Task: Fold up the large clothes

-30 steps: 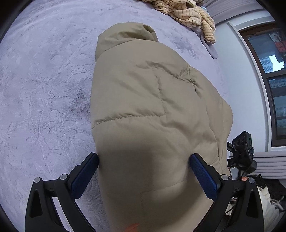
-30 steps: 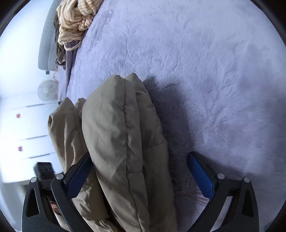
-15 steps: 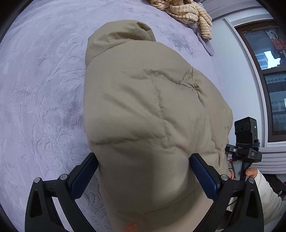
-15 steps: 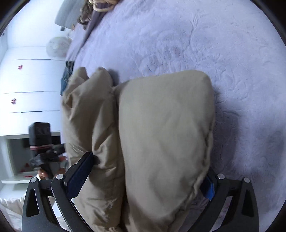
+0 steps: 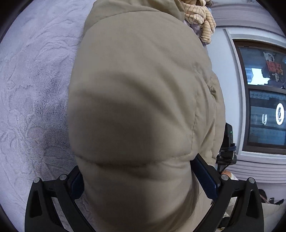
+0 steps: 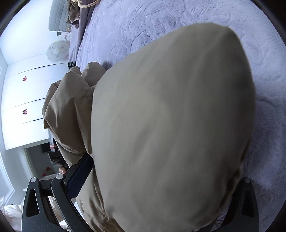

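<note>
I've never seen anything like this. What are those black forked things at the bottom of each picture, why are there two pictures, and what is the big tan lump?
No robot here: a person holds a hand tool in each hand, and each tool carries a wide-angle camera looking forward along its two jaws. One picture comes from the left gripper, the other from the right gripper. The black forks with blue pads are those jaws.

The tan lump is a puffy quilted jacket, being folded on a bed with a lilac plush blanket. It bulges between both pairs of jaws, which stand wide apart around it; whether they truly pinch it is hidden. A striped garment lies further up the bed.
</note>
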A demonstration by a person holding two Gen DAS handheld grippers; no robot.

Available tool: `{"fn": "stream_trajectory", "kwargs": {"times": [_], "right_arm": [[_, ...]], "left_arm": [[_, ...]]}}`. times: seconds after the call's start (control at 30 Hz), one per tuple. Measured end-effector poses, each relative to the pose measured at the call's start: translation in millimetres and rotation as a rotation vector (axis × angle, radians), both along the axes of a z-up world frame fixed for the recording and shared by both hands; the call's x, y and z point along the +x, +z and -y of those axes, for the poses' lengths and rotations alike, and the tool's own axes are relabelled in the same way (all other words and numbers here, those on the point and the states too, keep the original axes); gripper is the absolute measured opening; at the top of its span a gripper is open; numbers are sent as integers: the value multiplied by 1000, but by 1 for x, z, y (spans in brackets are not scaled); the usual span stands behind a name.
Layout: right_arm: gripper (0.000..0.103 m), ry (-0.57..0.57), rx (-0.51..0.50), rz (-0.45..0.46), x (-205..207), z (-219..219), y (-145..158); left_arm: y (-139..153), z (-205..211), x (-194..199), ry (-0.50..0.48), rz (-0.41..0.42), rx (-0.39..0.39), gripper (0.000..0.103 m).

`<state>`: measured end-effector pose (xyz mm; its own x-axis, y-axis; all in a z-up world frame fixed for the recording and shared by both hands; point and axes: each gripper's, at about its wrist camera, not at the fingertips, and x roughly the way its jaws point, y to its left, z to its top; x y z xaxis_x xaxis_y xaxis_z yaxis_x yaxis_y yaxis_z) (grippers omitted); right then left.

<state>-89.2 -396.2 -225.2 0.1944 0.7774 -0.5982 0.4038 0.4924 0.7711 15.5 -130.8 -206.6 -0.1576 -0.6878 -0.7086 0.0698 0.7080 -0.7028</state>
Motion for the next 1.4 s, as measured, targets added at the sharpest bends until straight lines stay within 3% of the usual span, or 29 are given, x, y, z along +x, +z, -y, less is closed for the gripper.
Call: {"fn": "stream_trajectory", "kwargs": {"times": [0.13, 0.27, 0.37, 0.53, 0.7, 0.87, 0.97, 1.17, 1.27, 1.4], "right_arm": [[99, -25, 8, -29, -2, -1, 3], [67, -63, 84, -13, -8, 1, 8], [58, -76, 120, 14, -12, 2, 17], [58, -88, 145, 61, -4, -9, 38], [58, -92, 127, 110, 28, -39, 59], [58, -103, 114, 139, 75, -87, 67], [58, -98, 104, 153, 111, -125, 66], [58, -59, 96, 147, 175, -190, 49], [58, -22, 57, 127, 199, -213, 38], [61, 0, -27, 80, 212, -221, 32]], "left_arm": [[25, 27, -13, -49, 121, 122, 91], [46, 42, -19, -67, 208, 180, 80], [59, 48, -23, -74, 253, 183, 77], [77, 33, -23, -47, 293, 121, 77], [93, 4, 4, -19, 327, 101, 77], [102, -46, 52, -21, 359, 115, 77], [107, -99, 71, -9, 373, 145, 77], [87, -177, 129, 72, 375, 239, 77], [65, -195, 141, 100, 362, 294, 77], [35, -224, 130, 124, 342, 310, 80]]}}
